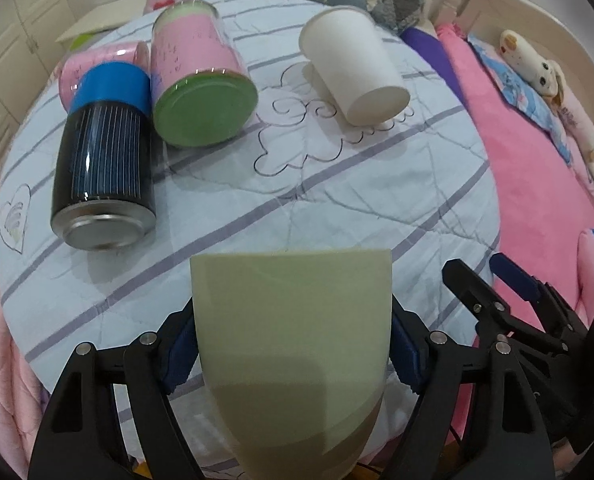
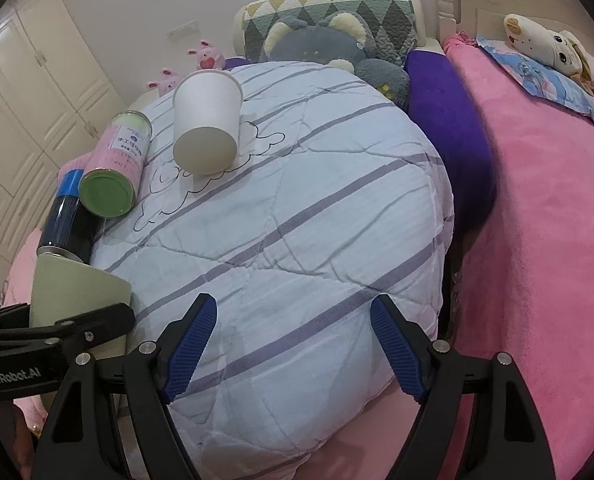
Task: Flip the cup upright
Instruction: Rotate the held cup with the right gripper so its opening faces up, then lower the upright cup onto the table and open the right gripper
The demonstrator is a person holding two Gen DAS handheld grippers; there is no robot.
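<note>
My left gripper (image 1: 293, 356) is shut on a pale green cup (image 1: 293, 344), held between its blue pads with the wide end pointing away from the camera. The same cup (image 2: 77, 300) shows at the lower left of the right wrist view, gripped by the left gripper's black fingers (image 2: 73, 328). My right gripper (image 2: 293, 344) is open and empty above the near part of the striped quilt (image 2: 297, 220); it also shows at the right edge of the left wrist view (image 1: 497, 280). A white paper cup (image 1: 353, 64) lies on its side on the quilt, also seen in the right wrist view (image 2: 207, 120).
A pink jar with a green lid (image 1: 201, 76) and a dark can with a blue band (image 1: 105, 148) lie on their sides at the quilt's left. A pink blanket (image 2: 537, 240), purple cloth (image 2: 449, 128) and plush toys (image 2: 553, 48) lie to the right. White cupboards (image 2: 37, 100) stand left.
</note>
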